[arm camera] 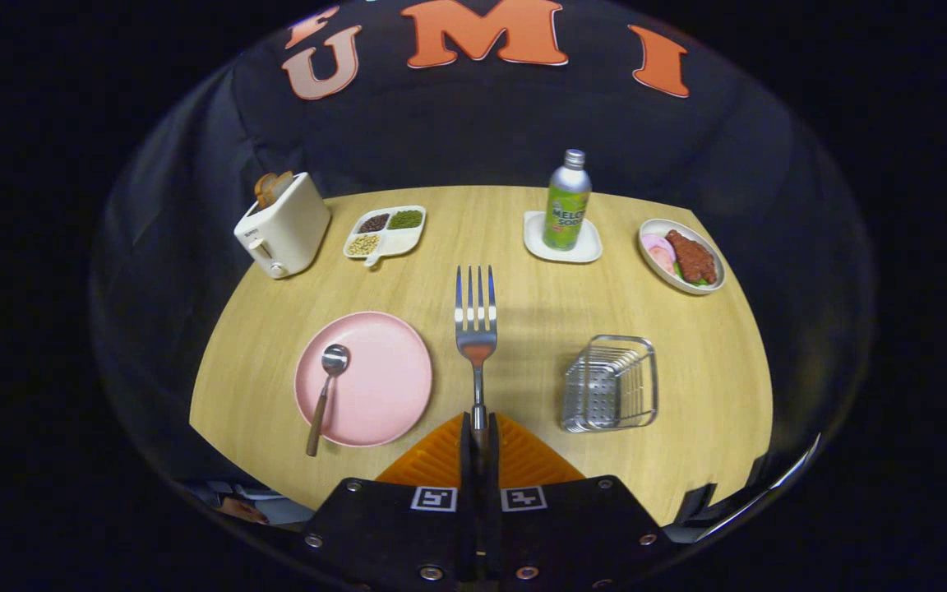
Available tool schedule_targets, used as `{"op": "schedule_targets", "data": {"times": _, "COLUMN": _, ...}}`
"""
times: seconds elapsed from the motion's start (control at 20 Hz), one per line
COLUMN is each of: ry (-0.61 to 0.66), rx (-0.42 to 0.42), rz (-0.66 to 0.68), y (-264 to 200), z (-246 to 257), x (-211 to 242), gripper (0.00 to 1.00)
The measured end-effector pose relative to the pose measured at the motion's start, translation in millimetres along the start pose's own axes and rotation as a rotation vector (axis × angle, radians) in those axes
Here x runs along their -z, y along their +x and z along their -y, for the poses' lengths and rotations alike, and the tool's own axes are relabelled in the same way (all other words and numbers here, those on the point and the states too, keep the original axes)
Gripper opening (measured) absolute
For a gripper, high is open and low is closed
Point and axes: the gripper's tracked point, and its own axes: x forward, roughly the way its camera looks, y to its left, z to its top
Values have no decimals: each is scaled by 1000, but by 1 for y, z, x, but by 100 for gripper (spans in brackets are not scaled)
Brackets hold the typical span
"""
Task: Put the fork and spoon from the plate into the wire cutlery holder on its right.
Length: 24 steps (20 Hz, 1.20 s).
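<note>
**Operator:** Report table edges and free room.

**Technician:** You are looking over the near edge of the round wooden table (523,222). Along its far edge, from left to right, stand a toaster (283,226) with bread in its slot, a divided snack tray (385,232), a green bottle (566,202) on a small white coaster (562,238), and a bowl of food (681,256). The middle of the table, between that row and the near items, is bare wood. There is also bare wood between the pink plate (375,386) and the wire cutlery holder (612,383).

**Operator:** Gripper pose and state?

**Technician:** Your gripper (478,427) sits above the near edge, pointing straight toward the far edge. Its orange fingers (523,460) are pressed together, clamped on the handle of the fork (476,325).

**Operator:** Where is the fork relative to the fingers?

**Technician:** The fork projects straight ahead from between them, tines pointing to the far edge. It is lifted clear of the plate and sits over the gap between plate and holder.

**Operator:** The remaining items?

**Technician:** The spoon (326,390) lies on the left part of the plate, bowl toward the far edge, its brown handle overhanging the plate's near rim. The holder stands upright to the right of the fork, apart from it, near the table's near-right edge.
</note>
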Motion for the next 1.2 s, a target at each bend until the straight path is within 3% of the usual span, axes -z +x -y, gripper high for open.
{"op": "schedule_targets", "data": {"times": 0.2, "ry": -34, "rx": 69, "rz": -78, "y": -7, "z": 47, "x": 15, "gripper": 5}}
{"op": "schedule_targets", "data": {"times": 0.5, "ry": -113, "rx": 106, "rz": -200, "y": -2, "z": 85, "x": 31, "gripper": 5}}
{"op": "schedule_targets", "data": {"times": 0.85, "ry": -222, "rx": 134, "rz": -362, "y": 20, "z": 114, "x": 46, "gripper": 6}}
{"op": "schedule_targets", "data": {"times": 1.2, "ry": -206, "rx": 121, "rz": -423, "y": 39, "z": 115, "x": 40, "gripper": 8}}
